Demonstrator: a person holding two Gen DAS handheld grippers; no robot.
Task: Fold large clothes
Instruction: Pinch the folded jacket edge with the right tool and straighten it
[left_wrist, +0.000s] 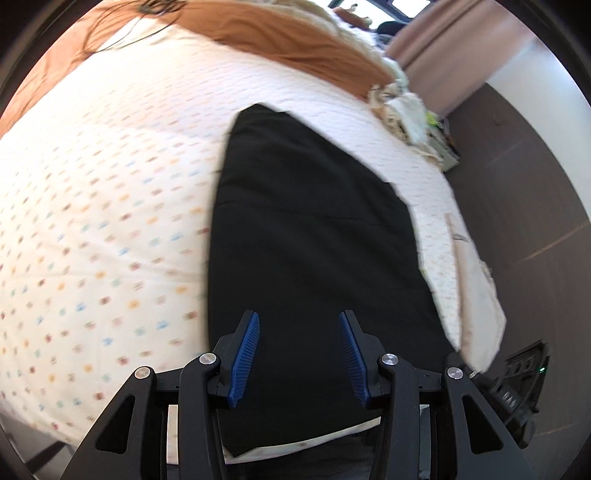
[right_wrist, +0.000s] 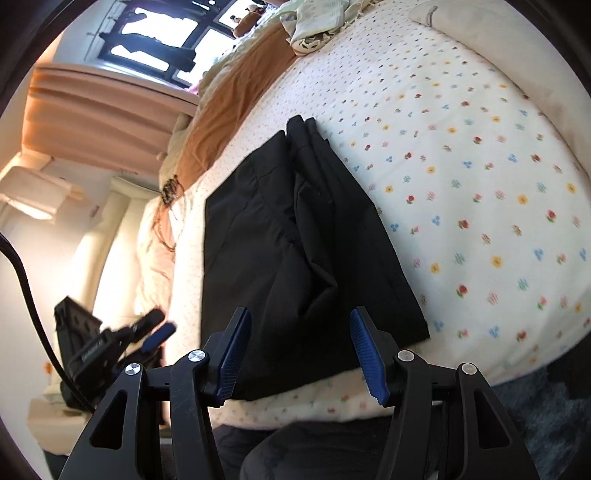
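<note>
A black garment (left_wrist: 306, 229) lies folded into a long flat shape on the flower-print bed sheet (left_wrist: 110, 184), reaching the bed's near edge. My left gripper (left_wrist: 299, 315) hovers over its near end, open, with nothing between the blue pads. In the right wrist view the same black garment (right_wrist: 295, 240) shows stacked layers and a raised fold down its middle. My right gripper (right_wrist: 300, 312) is open above its near end, pads clear of the cloth. The left gripper (right_wrist: 160, 325) appears blurred beside the bed at the lower left.
An orange blanket (left_wrist: 277, 33) and a heap of pale clothes (right_wrist: 317, 22) lie at the far side of the bed. A pillow (right_wrist: 498, 37) sits at the top right. Grey floor (left_wrist: 535, 184) runs alongside the bed, and a dark rug (right_wrist: 546, 406) lies below it.
</note>
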